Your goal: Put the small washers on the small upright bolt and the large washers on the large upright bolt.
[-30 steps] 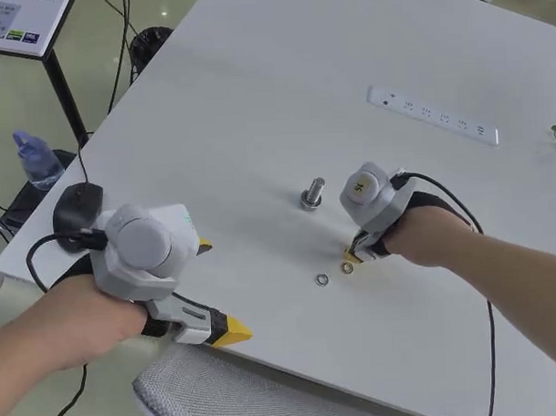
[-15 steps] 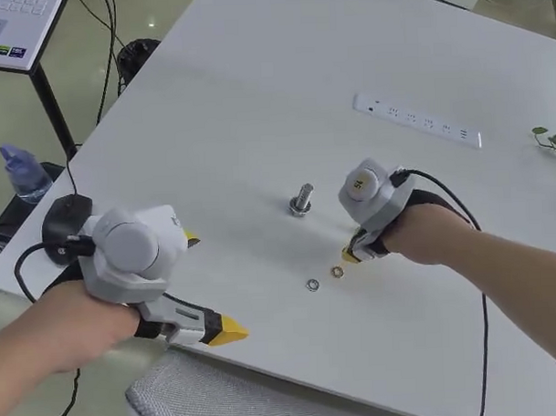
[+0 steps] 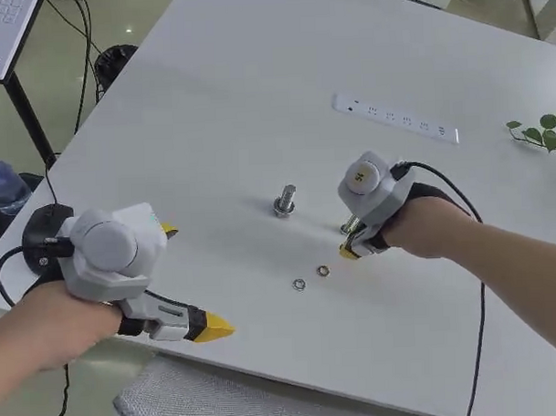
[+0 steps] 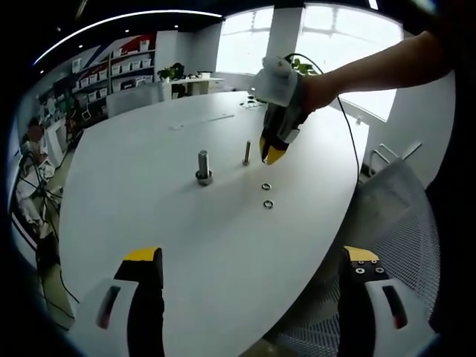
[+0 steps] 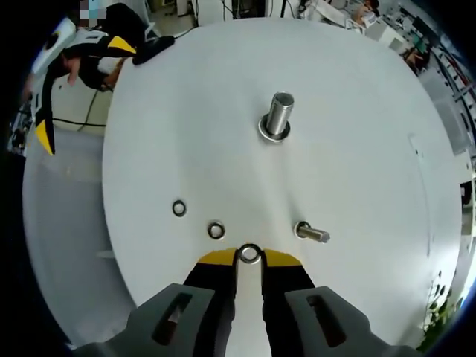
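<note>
The right gripper has its yellow-tipped jaws clamped on a held washer, a small metal ring pinched between the two tips low over the white table. The small bolt stands just beside those tips, on their right in the right gripper view, apart from the held washer. On the other side of the tips two loose washers lie flat on the table, the nearer one close to the jaws and the second a little further off, not touching each other. The large bolt stands upright beyond them, well apart from the small bolt, with a wider ring at its base; whether that ring is a washer I cannot tell. In the head view the loose washers lie between the two grippers, nearer the right one. The left gripper has its jaws wide apart with nothing between them, and it hangs at the near edge of the table, well apart from both bolts and all washers, above a grey mesh chair. A white power strip lies on the far part of the table, and green plant leaves show at the right edge
</note>
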